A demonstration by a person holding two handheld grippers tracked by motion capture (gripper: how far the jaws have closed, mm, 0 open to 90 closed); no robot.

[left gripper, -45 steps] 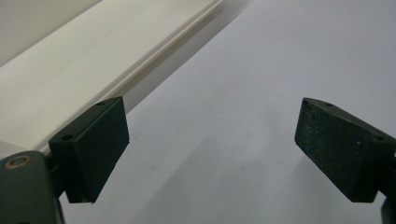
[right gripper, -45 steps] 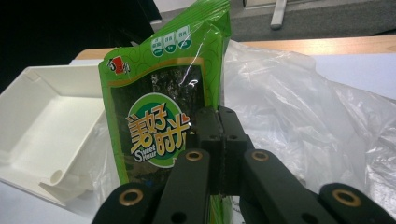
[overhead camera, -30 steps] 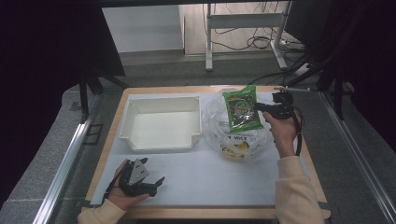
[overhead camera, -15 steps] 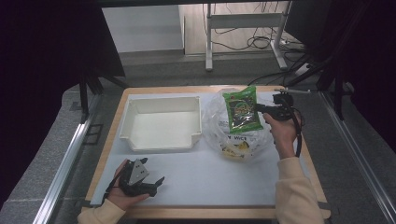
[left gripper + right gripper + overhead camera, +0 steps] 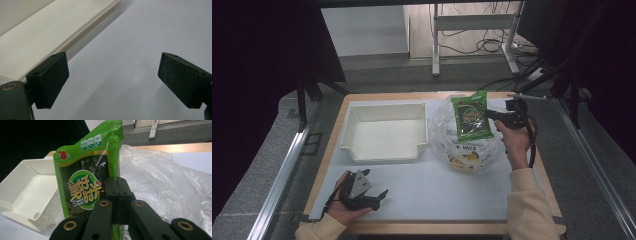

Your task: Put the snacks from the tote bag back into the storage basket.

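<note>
A green seaweed snack packet (image 5: 471, 120) hangs upright over a crumpled clear plastic bag (image 5: 467, 147) at the table's back right. My right gripper (image 5: 488, 114) is shut on the packet's right edge. In the right gripper view the closed jaws (image 5: 117, 187) pinch the packet (image 5: 82, 182), with the bag (image 5: 160, 177) behind it. My left gripper (image 5: 382, 195) rests low at the front left of the table, its jaws open. In the left gripper view it (image 5: 113, 77) has nothing between its pads (image 5: 48, 77), just white table surface.
A white plastic tray (image 5: 384, 107) lies empty at the back left, its wall close to my left gripper (image 5: 30, 35) and to the left of the packet (image 5: 22, 192). More packaged goods lie inside the plastic bag. A wooden rim (image 5: 332, 145) borders the table.
</note>
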